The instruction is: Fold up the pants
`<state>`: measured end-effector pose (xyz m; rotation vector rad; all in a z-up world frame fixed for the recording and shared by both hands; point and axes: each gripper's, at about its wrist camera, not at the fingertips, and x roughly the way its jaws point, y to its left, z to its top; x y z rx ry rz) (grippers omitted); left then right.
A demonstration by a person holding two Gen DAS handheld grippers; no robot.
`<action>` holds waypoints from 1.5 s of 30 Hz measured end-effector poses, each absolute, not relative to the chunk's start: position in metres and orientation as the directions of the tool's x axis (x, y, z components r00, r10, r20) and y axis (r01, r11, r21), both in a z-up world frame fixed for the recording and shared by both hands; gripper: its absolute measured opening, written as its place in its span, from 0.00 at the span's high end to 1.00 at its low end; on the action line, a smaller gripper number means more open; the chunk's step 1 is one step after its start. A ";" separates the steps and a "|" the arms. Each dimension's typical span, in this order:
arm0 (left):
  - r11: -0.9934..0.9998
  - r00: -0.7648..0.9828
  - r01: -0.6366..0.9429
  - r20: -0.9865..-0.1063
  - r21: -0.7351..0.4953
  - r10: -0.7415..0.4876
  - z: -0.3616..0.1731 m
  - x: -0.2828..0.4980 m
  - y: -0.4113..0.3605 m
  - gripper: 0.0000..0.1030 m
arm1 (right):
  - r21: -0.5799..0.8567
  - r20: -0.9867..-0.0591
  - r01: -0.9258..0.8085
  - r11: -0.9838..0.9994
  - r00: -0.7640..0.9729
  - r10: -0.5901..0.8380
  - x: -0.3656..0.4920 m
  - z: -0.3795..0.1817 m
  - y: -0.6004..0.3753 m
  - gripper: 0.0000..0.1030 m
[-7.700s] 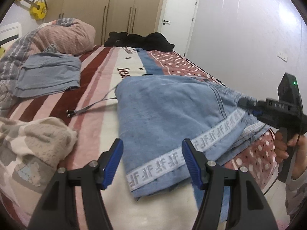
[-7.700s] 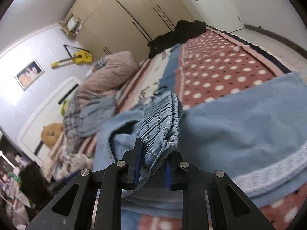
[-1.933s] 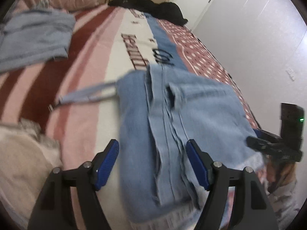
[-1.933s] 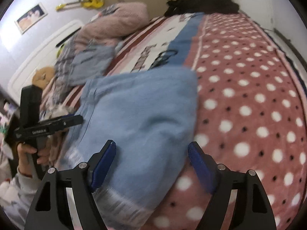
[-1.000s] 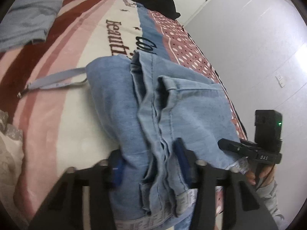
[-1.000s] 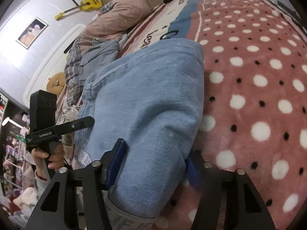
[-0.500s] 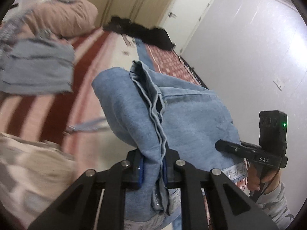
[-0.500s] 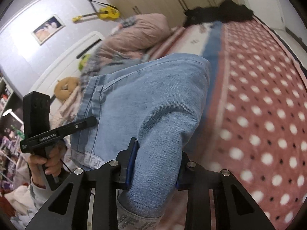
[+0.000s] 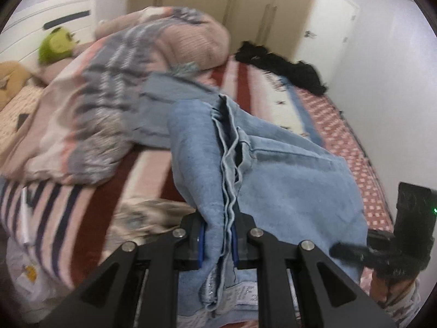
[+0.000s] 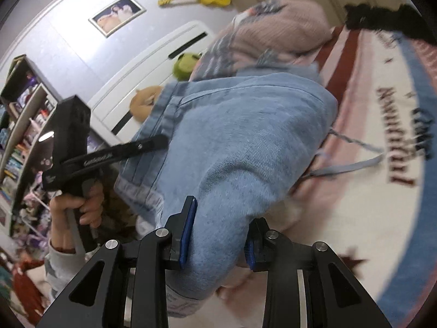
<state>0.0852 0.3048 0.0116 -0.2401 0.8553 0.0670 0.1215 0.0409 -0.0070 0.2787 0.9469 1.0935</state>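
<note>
Both grippers, left gripper (image 9: 217, 242) and right gripper (image 10: 217, 239), have jaws clamped on folded jeans (image 9: 273, 169), lifting them off the bed (image 10: 382, 191) toward twelve o'clock.

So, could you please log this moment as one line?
stage: carrying folded pants | left gripper: shut on pants | right gripper: shut on pants | pants: lifted above bed
</note>
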 end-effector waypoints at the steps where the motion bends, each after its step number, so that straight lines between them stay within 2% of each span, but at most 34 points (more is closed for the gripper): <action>1: 0.970 0.640 -0.172 -0.768 -0.169 -0.020 0.005 0.086 0.317 0.89 | 0.630 -0.513 -0.623 0.463 0.114 0.851 0.120 -0.012 0.051 0.75; 7: 0.951 0.577 -0.246 -0.817 -0.186 -0.011 -0.042 0.088 0.353 0.89 | 0.668 -0.545 -0.574 0.474 0.056 0.837 0.120 -0.052 0.101 0.76; 14: 0.928 0.538 -0.299 -0.843 -0.223 -0.029 -0.093 0.098 0.368 0.84 | 0.607 -0.610 -0.592 0.529 0.079 0.788 0.124 -0.065 0.113 0.77; 20: 0.920 0.520 -0.344 -0.854 -0.189 0.019 -0.106 0.100 0.367 0.64 | 0.576 -0.636 -0.598 0.557 0.101 0.765 0.128 -0.061 0.108 0.70; 24: 0.926 0.522 -0.356 -0.849 -0.130 0.082 -0.096 0.092 0.367 0.52 | 0.543 -0.649 -0.625 0.561 0.111 0.752 0.123 -0.056 0.102 0.66; 30: 0.936 0.597 -0.347 -0.784 -0.062 0.169 -0.046 0.068 0.363 0.48 | 0.418 -0.655 -0.692 0.589 0.220 0.723 0.109 -0.018 0.072 0.66; 33: 0.951 0.654 -0.281 -0.751 -0.129 0.091 -0.029 0.066 0.354 0.47 | 0.425 -0.595 -0.711 0.560 0.247 0.765 0.105 0.006 0.063 0.66; 37: 0.966 0.625 -0.212 -0.781 -0.148 0.018 -0.047 0.084 0.335 0.47 | 0.440 -0.590 -0.736 0.514 0.195 0.784 0.104 0.008 0.084 0.66; 42: 0.959 0.555 -0.242 -0.832 -0.144 0.016 -0.088 0.104 0.334 0.47 | 0.422 -0.648 -0.722 0.549 0.183 0.739 0.119 -0.026 0.110 0.69; 45: 0.956 0.554 -0.246 -0.832 -0.160 0.003 -0.102 0.110 0.338 0.47 | 0.433 -0.653 -0.711 0.554 0.177 0.737 0.131 -0.040 0.109 0.71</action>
